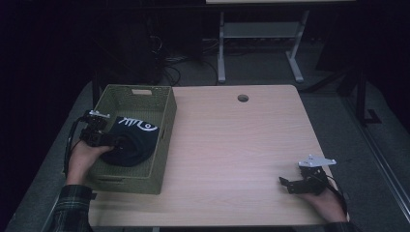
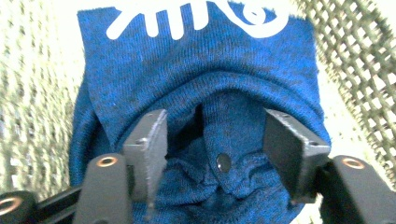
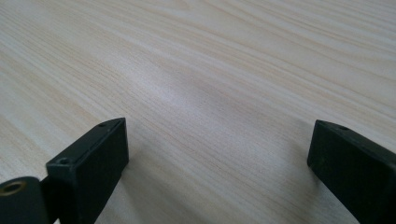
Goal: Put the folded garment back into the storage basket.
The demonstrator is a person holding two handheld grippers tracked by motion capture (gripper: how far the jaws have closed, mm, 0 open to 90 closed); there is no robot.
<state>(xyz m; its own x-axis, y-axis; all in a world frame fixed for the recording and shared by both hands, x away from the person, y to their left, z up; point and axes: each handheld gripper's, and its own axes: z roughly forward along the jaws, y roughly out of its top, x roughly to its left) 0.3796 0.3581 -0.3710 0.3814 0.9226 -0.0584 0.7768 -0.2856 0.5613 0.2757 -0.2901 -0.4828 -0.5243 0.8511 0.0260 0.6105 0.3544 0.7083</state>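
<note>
— Blue garment [image 2: 201, 79]: lay bunched inside woven basket [image 1: 164, 130], apparently delivered. Left gripper [image 2: 212, 140] jaws stood half apart around cloth, pads off it.

— Left to do: withdraw. Right gripper [image 3: 215, 154] sat wide open, empty, over bare worktop [image 1: 232, 145].

A: State the exposure in the high view.

B: Dim. The pale wooden worktop [image 1: 232, 145] is the one evenly lit surface; the surroundings fall to near black.

A: And the left gripper view?

B: Overexposed. The woven olive-green basket [image 2: 359, 56] washes out toward white and blurs at both edges. The blue knitted cloth with white print [image 2: 205, 70] stays sharp.

A: The right gripper view?

B: Soft, even light. Faint shadows lie beside the black tongs [image 3: 219, 158]; the near grain is slightly defocused.
</note>
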